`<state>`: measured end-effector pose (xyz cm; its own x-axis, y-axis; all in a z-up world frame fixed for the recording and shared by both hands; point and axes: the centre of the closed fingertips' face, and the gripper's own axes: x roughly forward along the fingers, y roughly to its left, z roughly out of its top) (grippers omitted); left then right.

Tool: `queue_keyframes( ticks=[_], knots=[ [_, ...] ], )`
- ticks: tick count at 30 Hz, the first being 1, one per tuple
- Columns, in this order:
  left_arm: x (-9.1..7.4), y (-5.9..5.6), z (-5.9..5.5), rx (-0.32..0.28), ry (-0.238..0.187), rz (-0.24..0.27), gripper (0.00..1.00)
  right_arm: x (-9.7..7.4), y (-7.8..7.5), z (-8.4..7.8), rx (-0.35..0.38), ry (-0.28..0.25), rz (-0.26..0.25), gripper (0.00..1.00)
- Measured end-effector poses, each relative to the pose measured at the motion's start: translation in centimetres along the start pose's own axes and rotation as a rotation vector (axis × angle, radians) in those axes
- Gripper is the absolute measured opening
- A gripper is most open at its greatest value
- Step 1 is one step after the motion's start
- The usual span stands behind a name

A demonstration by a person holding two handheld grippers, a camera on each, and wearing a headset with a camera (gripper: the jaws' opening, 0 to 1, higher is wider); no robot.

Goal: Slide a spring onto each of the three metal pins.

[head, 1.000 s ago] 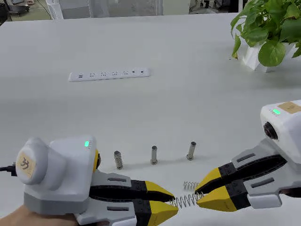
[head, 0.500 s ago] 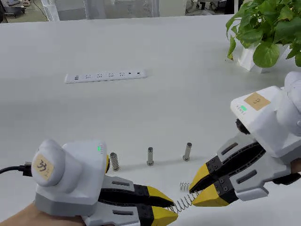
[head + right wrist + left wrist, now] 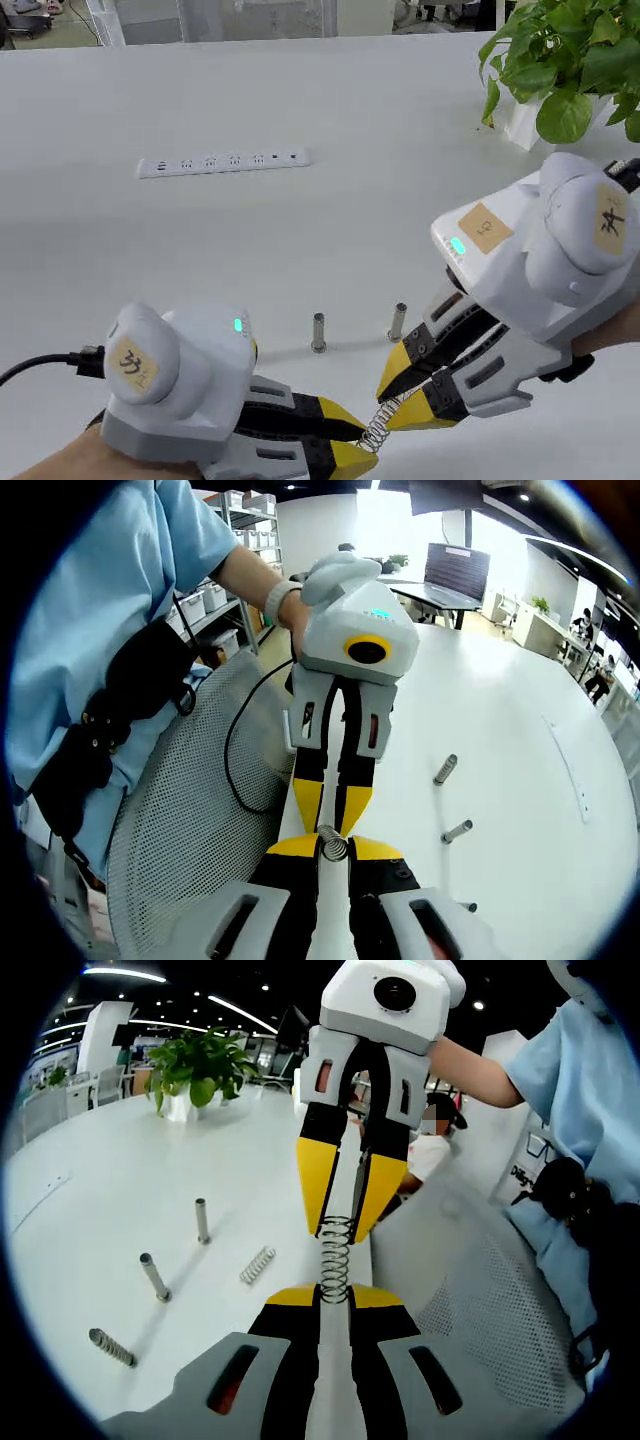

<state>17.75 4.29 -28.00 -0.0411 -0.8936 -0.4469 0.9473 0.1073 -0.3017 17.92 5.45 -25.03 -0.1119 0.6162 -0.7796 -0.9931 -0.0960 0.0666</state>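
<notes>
Down at 6 o'clock in the head view, the left gripper [image 3: 362, 447] and the right gripper [image 3: 388, 410] meet tip to tip. A spring [image 3: 378, 428] stretches between them, and each gripper pinches one end of it. Two bare metal pins [image 3: 318, 332] stand upright on the white table [image 3: 300, 230], just past the grippers. A power strip [image 3: 222, 160] lies toward 10 o'clock. A green plant [image 3: 560, 60] sits at 2 o'clock.

Next, in the left gripper view, the left gripper's jaws rise from 6 o'clock. They are almost closed, with only the spring's end between them. The spring runs straight up to the right gripper, which comes down from 12 o'clock and squeezes the top end. The two bare pins stand toward 9 o'clock. A third pin [image 3: 110, 1347] at 8 o'clock wears a spring. A loose spring [image 3: 257, 1264] lies on the table beside the bare pins. A mesh chair [image 3: 480, 1290] is at 4 o'clock.

Last, in the right gripper view, the right gripper's jaws at 6 o'clock close on the spring's end. The left gripper faces them from 12 o'clock. A black cable [image 3: 238, 742] hangs from it. A person [image 3: 110, 590] in a blue shirt fills 10 o'clock. Pins stand on the table at 3 o'clock.
</notes>
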Motion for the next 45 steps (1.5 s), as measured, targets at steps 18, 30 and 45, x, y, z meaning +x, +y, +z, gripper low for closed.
queue_keyframes(
  ticks=[18, 30, 45],
  knots=[
    [0.0, 0.1, 0.2, 0.026, -0.058, 0.055, 0.07, -0.2, -0.2, -0.1, -0.048, 0.028, -0.002, 0.09],
    [0.4, 0.9, 0.9, 0.153, -0.059, 0.164, 0.07, -0.3, -0.3, -0.9, -0.049, 0.075, 0.003, 0.27],
    [1.4, 0.9, 2.7, 0.180, -0.103, 0.213, 0.07, -0.6, -0.4, -2.0, -0.060, 0.143, 0.027, 0.11]
  ],
)
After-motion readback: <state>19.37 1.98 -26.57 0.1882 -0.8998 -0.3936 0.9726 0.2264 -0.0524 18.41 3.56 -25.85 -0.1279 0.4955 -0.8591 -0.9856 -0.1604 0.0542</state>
